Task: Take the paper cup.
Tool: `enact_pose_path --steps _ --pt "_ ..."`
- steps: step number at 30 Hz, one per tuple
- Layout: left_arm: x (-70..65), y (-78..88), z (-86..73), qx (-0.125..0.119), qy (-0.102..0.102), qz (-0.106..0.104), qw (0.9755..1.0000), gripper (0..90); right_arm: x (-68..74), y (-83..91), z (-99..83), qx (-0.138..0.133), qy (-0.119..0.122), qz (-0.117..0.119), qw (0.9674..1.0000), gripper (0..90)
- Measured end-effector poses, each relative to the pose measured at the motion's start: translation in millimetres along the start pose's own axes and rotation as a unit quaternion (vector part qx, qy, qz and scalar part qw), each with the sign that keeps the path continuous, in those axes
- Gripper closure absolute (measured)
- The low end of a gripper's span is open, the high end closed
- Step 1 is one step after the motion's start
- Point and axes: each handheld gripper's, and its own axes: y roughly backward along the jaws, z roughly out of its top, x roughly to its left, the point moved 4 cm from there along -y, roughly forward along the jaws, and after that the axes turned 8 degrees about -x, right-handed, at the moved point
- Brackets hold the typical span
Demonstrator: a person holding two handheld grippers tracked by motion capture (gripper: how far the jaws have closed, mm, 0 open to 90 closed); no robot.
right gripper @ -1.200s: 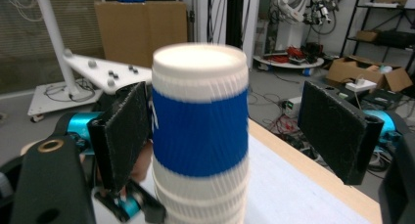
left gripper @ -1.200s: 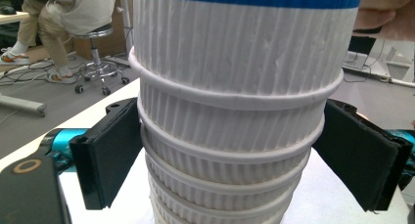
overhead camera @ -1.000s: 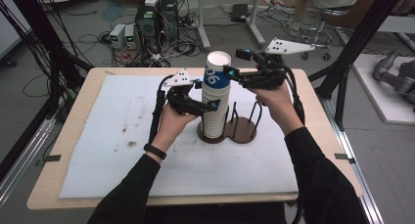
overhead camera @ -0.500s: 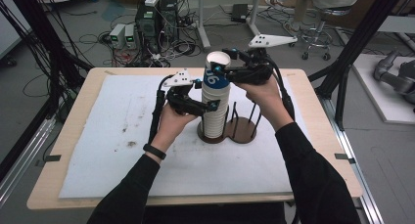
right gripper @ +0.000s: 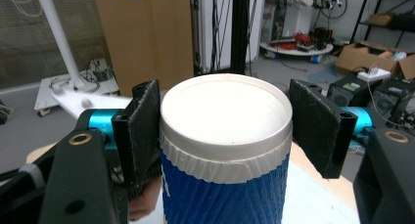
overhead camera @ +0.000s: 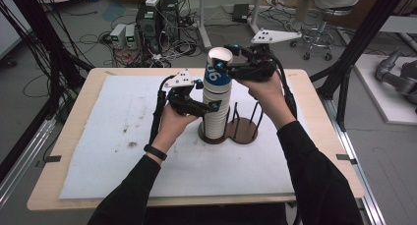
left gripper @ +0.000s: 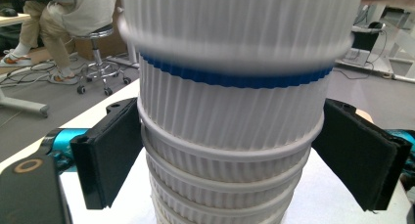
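From the high view, a tall stack of ribbed white paper cups stands in the left ring of a dark round-based wire holder on the white mat covering the wooden bench. Capping that stack is a blue ribbed paper cup with a white rim. The left gripper meets the stack from its left at mid-height, most likely to steady it so that only the top cup comes free. The right gripper reaches the blue cup from the stack's right, near the rim. In the left gripper view the black pads sit either side of the white cups, the left pad against the ribbing and the right pad just beside it, so it is grasping the stack lightly as a brace. In the right gripper view the jaws have just been closing with the blue cup between them; the pads now clench its rim, a high hold that suits pulling it upward off the stack.
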Motion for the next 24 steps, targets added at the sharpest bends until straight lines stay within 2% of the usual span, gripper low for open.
enact_pose_path --steps 7,10,12,24 --pt "-0.6 -0.2 0.1 -0.001 0.000 0.000 1.0000 12.5 4.6 7.1 27.3 -0.027 0.013 -0.001 0.9996 31.4" --pt "-0.6 0.0 0.1 0.000 0.000 0.001 1.0000 12.5 5.9 8.9 32.6 -0.030 0.016 -0.001 0.9994 31.4" --pt "-0.6 0.0 0.1 0.001 -0.001 0.001 1.0000 12.5 7.8 12.3 40.5 -0.042 0.018 -0.002 0.9990 31.4" --pt "-0.1 0.3 0.0 0.000 -0.001 0.001 1.0000 12.6 16.7 29.6 61.5 -0.072 0.028 0.008 0.9970 31.4"
